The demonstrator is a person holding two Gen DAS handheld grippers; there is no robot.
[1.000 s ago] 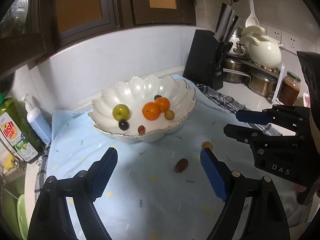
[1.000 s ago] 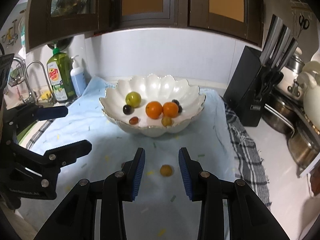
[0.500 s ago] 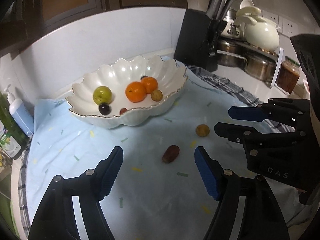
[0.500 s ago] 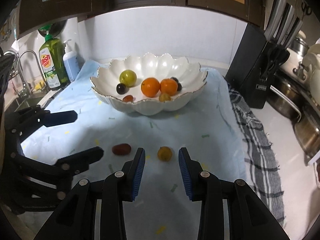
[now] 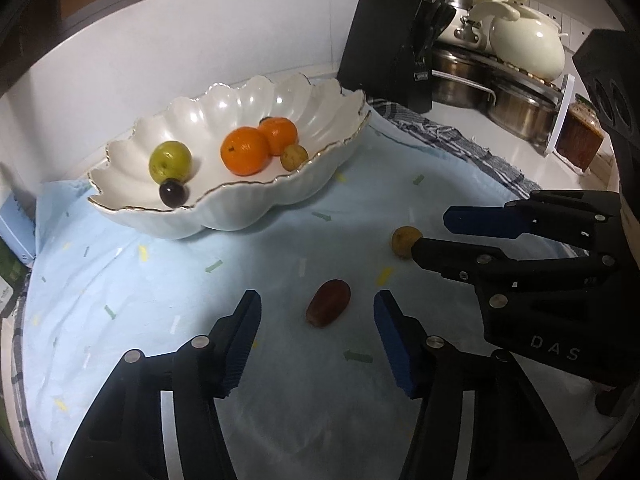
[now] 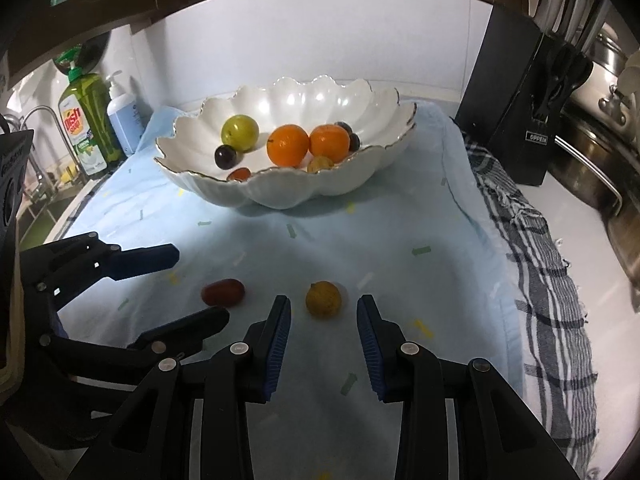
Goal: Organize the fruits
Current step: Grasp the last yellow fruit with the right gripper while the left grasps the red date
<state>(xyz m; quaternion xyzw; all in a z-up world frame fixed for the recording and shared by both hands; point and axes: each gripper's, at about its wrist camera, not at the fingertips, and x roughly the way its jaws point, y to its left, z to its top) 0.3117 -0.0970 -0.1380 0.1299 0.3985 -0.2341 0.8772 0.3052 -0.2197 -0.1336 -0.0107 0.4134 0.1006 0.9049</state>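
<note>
Left hand-held gripper (image 5: 318,314) closing in, jaws part open, straddling reddish oblong fruit (image 5: 328,308) lying on counter cloth, long axis running diagonally across the gap, pads not touching. Right hand-held gripper (image 6: 324,322) narrowly open, empty, yellow round fruit (image 6: 323,299) sitting just ahead between tips.

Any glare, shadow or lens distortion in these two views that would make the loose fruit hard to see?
Left wrist view: strong fisheye bending with black corners; glare spots on the bowl; the red fruit reads clearly on the blue cloth. Right wrist view: same bending; the yellow fruit is sharp and dimly lit, with a soft shadow over the cloth near both grippers.
</note>
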